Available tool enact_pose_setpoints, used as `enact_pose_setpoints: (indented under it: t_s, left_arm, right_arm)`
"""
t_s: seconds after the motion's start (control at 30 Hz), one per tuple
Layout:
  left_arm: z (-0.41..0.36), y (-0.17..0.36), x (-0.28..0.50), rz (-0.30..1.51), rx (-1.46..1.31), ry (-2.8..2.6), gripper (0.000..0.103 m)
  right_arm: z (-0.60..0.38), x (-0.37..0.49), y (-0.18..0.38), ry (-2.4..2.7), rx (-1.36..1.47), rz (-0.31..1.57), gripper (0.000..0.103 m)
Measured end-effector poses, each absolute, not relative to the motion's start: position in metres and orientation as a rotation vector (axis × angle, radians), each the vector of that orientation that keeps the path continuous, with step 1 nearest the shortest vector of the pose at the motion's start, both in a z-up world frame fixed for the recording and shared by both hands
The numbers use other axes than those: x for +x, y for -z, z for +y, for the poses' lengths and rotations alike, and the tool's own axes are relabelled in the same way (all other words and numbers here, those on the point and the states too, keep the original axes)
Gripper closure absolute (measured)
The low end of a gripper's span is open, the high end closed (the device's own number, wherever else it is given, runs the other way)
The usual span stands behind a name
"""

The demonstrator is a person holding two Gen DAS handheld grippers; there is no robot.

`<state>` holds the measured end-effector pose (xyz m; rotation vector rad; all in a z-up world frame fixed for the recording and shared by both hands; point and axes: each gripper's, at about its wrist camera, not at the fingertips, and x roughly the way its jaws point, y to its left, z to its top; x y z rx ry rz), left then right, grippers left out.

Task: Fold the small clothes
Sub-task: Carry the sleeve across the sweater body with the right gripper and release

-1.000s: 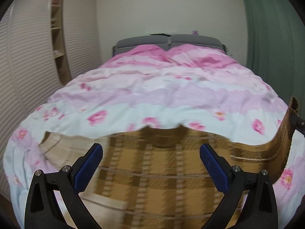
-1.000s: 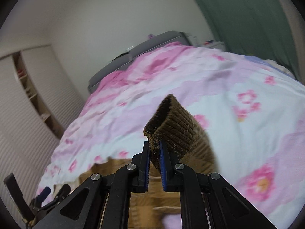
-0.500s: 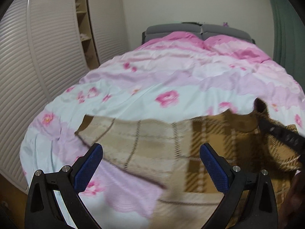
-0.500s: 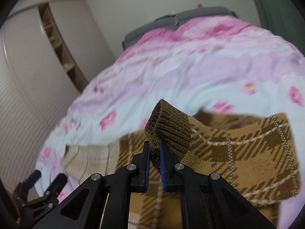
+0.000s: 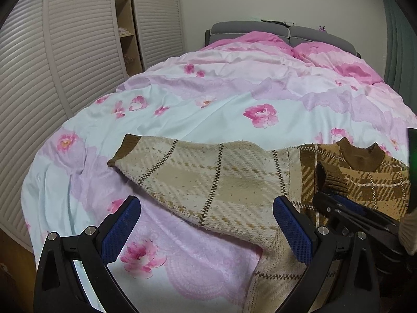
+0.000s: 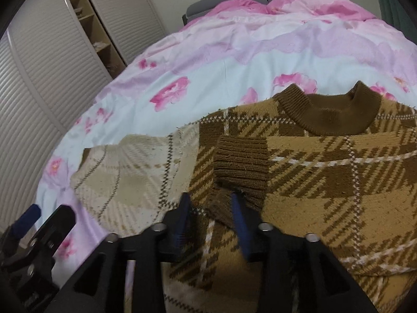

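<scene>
The sweater (image 6: 325, 182) runs off the right and bottom edges of the right wrist view, so its hem and far sleeve go unseen. The right tongs (image 6: 212, 208) are motion-blurred, their jaws opening, with the ribbed cuff (image 6: 241, 161) lying at their tips; contact cannot be told. The left tongs' (image 5: 206, 230) handles are cut off below. The shelf contents (image 5: 124, 30) are too small to identify.

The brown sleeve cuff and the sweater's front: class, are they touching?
Touching. The right wrist view shows the brown sleeve cuff lying flat on the sweater's front, with no quilt visible between them.
</scene>
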<state>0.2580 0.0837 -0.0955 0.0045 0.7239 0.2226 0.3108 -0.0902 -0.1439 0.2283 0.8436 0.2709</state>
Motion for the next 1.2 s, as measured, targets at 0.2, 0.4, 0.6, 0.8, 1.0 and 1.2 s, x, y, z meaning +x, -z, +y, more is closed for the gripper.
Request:
enact_pose_setpoints:
  t_s: [0.2,0.4,0.6,0.8,1.0,1.2]
  left_arm:
    - [0.056,0.092,0.261,0.719,0.007,-0.161,0.000]
    - [-0.002,0.089,0.269,0.733,0.009,-0.034,0.000]
    - [-0.057,0.099,0.285,0.756,0.036,0.062,0.000]
    - [-0.060,0.121,0.317,0.821,0.061,0.015,0.005]
    - [-0.048,0.146,0.338,0.898,0.040,0.032,0.046]
    - [-0.049,0.156,0.336,0.879,0.061,0.053,0.083]
  right_arm:
    - [-0.134,0.265,0.105,-0.164,0.141,0.703,0.050]
    - [-0.219,0.214,0.089,0.031,0.081,0.636,0.045]
    - [-0.300,0.196,0.110,0.170,0.180,0.712,0.045]
    - [-0.321,0.201,0.126,0.209,0.281,0.726,0.045]
    - [-0.309,0.210,0.130,0.201,0.260,0.720,0.045]
    - [-0.311,0.208,0.135,0.196,0.270,0.719,0.045]
